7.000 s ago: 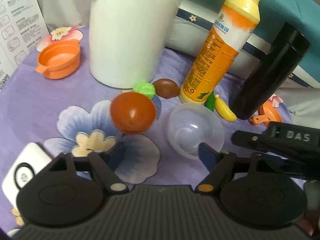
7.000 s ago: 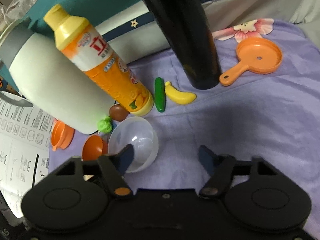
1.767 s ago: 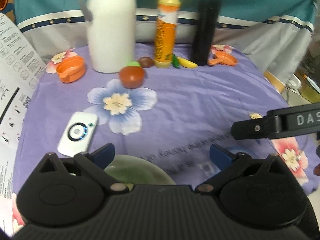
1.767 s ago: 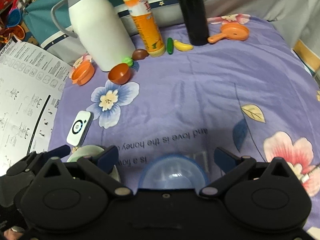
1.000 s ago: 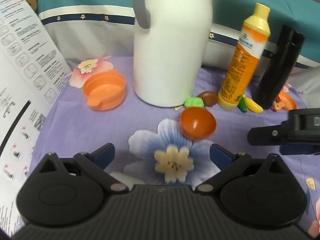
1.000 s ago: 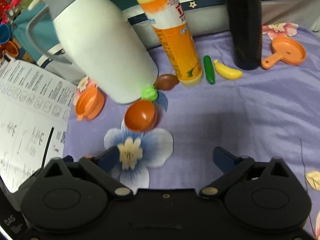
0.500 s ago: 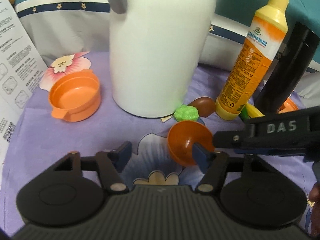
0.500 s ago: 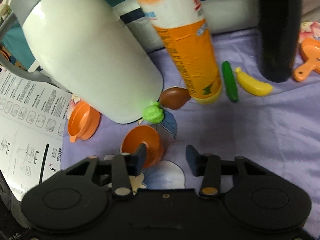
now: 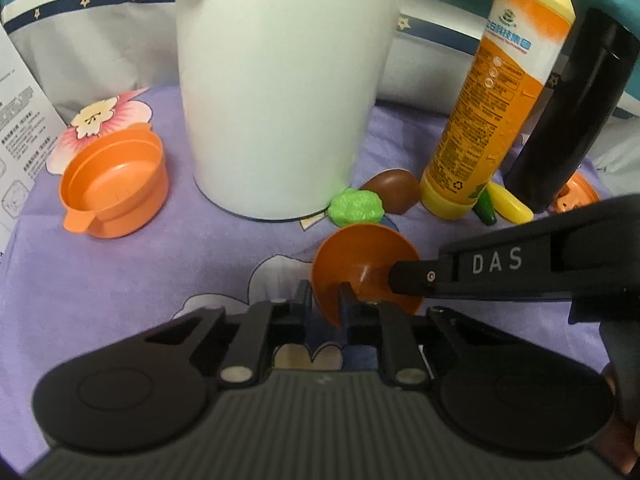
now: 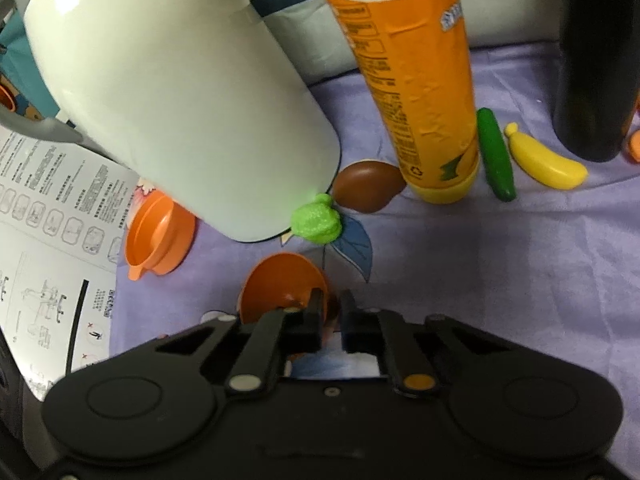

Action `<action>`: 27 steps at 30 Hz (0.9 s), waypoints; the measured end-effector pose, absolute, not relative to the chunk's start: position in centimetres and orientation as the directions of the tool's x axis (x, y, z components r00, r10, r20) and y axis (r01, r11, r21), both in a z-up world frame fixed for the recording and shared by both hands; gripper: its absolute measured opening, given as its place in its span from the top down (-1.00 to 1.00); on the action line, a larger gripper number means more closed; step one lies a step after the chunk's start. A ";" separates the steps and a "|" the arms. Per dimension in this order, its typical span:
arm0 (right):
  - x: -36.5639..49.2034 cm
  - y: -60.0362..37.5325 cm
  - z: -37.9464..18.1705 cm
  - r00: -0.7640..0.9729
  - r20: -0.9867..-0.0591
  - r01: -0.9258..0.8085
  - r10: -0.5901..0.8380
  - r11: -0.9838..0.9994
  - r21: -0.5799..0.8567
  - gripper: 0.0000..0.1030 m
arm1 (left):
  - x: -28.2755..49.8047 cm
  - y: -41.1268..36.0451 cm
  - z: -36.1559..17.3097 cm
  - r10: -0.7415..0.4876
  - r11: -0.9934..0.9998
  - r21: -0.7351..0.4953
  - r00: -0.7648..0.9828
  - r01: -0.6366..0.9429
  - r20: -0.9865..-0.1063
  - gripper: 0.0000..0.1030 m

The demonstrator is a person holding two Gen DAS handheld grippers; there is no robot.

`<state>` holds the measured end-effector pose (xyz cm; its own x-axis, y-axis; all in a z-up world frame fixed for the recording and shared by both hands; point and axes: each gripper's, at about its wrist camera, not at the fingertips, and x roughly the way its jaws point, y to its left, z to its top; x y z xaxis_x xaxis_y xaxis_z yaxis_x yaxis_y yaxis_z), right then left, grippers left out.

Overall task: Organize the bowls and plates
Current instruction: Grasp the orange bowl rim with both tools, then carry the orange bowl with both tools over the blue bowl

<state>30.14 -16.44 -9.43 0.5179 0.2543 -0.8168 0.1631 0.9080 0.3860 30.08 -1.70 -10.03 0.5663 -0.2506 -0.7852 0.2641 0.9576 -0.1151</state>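
A small dark-orange bowl [image 9: 360,256] lies tipped on the purple flowered cloth, in front of the white jug [image 9: 280,80]. My left gripper [image 9: 325,300] is shut on its near rim. My right gripper [image 10: 331,308] is shut on the bowl's [image 10: 280,284] right rim; its black finger, marked DAS, reaches in from the right in the left wrist view [image 9: 500,276]. A lighter orange pot [image 9: 114,188] with a spout sits to the left, also in the right wrist view [image 10: 160,232].
An orange bottle [image 9: 492,92] and a black flask [image 9: 572,112] stand at the back right. A green toy [image 9: 356,206], a brown toy [image 9: 394,186], a cucumber [image 10: 496,160] and a banana [image 10: 544,164] lie near them. An instruction sheet [image 10: 48,240] lies left.
Both grippers have moved forward to the orange bowl and closed on its rim, the left on the near edge and the right on the right edge. They were open half a second ago.
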 end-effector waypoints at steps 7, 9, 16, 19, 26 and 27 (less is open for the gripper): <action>29.0 -16.6 -8.9 0.520 -0.816 0.170 0.254 0.905 0.390 0.84 | 29.0 -2.0 -9.1 -0.240 0.958 -0.097 0.570 0.271 -0.786 0.76; 28.5 -16.7 -8.6 0.519 -0.815 0.167 0.258 0.904 0.393 0.84 | 28.6 -2.0 -8.7 -0.240 0.959 -0.102 0.566 0.264 -0.789 0.76; 26.0 -16.4 -7.2 0.517 -0.816 0.155 0.257 0.910 0.385 0.84 | 26.2 -2.1 -7.1 -0.243 0.958 -0.101 0.569 0.270 -0.786 0.76; 24.6 -16.5 -6.3 0.522 -0.814 0.154 0.256 0.910 0.384 0.84 | 24.8 -2.3 -6.3 -0.249 0.956 -0.104 0.568 0.275 -0.784 0.76; 20.3 -17.3 -3.9 0.532 -0.809 0.157 0.251 0.910 0.385 0.84 | 20.8 -3.3 -4.1 -0.268 0.948 -0.112 0.560 0.297 -0.784 0.76; 19.6 -17.5 -3.6 0.534 -0.807 0.158 0.251 0.909 0.387 0.84 | 20.1 -3.4 -3.8 -0.270 0.947 -0.112 0.558 0.302 -0.784 0.76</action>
<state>19.56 -17.46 -3.61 0.5340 0.2509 -0.8074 0.1580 0.9086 0.3867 20.10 -3.44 -3.77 0.5582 -0.2705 -0.7844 0.3017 0.9468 -0.1118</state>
